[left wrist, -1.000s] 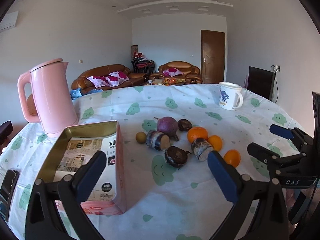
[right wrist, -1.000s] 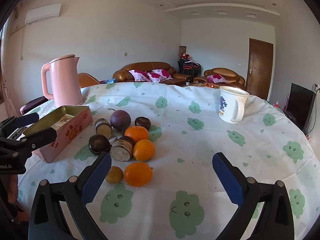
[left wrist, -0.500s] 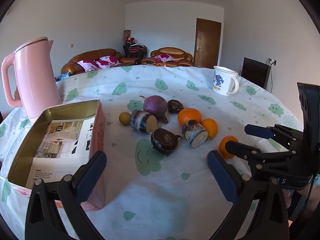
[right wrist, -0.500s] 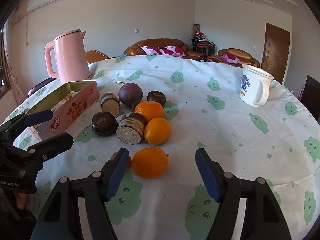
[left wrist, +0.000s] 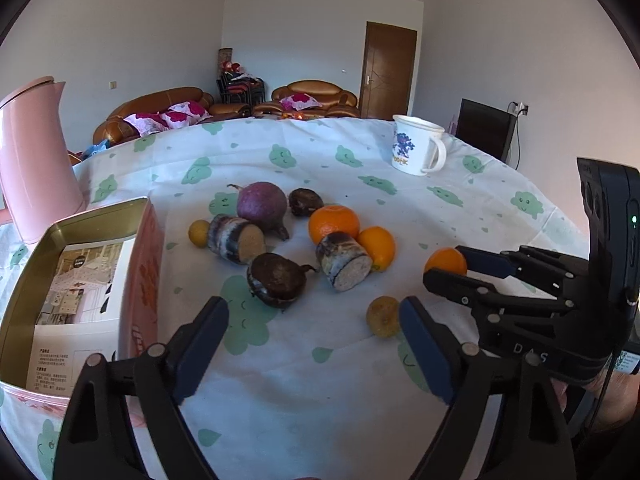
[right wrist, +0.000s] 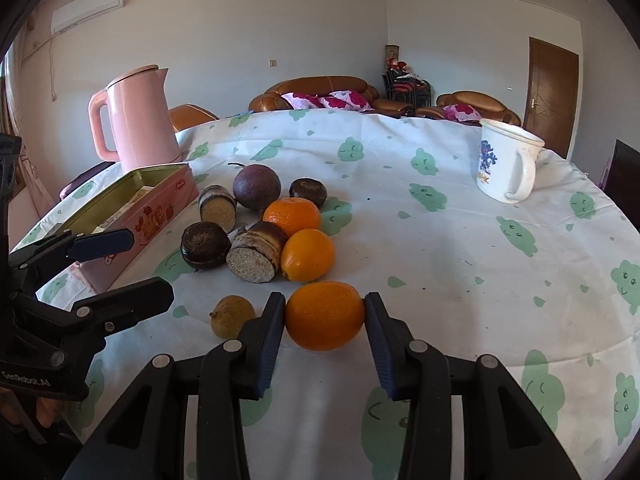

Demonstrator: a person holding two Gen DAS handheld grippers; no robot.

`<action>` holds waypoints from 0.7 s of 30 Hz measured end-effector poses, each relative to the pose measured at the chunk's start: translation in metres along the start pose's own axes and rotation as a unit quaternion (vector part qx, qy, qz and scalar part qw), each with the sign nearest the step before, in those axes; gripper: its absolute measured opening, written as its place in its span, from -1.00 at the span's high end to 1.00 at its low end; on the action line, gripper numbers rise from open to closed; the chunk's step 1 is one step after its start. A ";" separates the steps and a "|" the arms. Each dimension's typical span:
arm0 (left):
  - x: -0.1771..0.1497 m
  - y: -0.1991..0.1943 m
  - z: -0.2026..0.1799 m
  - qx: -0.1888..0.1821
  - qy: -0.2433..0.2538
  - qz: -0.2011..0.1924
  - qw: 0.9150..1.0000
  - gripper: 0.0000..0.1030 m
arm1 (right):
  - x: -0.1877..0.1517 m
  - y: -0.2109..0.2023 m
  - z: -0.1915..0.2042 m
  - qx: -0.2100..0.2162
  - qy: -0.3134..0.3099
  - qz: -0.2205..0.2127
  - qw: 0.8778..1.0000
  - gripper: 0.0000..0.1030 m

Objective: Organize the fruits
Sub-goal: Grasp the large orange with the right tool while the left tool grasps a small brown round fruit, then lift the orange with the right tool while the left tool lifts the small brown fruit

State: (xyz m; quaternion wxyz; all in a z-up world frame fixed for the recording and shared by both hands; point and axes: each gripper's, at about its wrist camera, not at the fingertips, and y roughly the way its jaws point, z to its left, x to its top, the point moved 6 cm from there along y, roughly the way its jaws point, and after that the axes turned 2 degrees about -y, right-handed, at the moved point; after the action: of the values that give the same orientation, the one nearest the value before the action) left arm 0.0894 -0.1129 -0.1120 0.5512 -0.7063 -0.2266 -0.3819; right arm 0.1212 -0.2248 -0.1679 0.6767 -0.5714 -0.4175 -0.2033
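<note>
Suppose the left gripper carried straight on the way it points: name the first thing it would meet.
Probably the dark round fruit, lying just beyond the closing left gripper and nearly centred between its fingers, which hold nothing. Depth is unclear, so it might touch the tablecloth first.

Your fruit, spread on the counter [right wrist: 460, 248]: 1 orange [right wrist: 325, 316] nearest you, wedged between blue pads; 2 more oranges [right wrist: 307, 255] behind it beside 2 cut, dark-skinned chunks [right wrist: 256, 258], a purple round fruit [right wrist: 256, 187] and 1 small yellow-brown fruit [right wrist: 233, 316] lying apart.
</note>
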 end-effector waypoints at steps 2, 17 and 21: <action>0.001 0.007 -0.009 -0.009 0.005 0.008 1.000 -0.64 | -0.001 -0.003 -0.008 -0.005 0.007 -0.002 1.000 0.17; -0.007 0.046 -0.038 -0.055 0.020 0.083 0.995 0.16 | -0.002 -0.006 -0.021 0.004 0.028 -0.012 1.000 0.17; -0.010 0.046 -0.042 -0.062 0.026 0.083 0.994 0.46 | -0.002 -0.006 -0.019 0.006 0.021 -0.014 1.000 0.17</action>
State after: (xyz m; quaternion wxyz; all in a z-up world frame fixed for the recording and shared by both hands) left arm 0.1054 -0.1649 -0.1432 0.5420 -0.7453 -0.1285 -0.3664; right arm 0.1219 -0.2443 -0.1656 0.6859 -0.5570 -0.4121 -0.2225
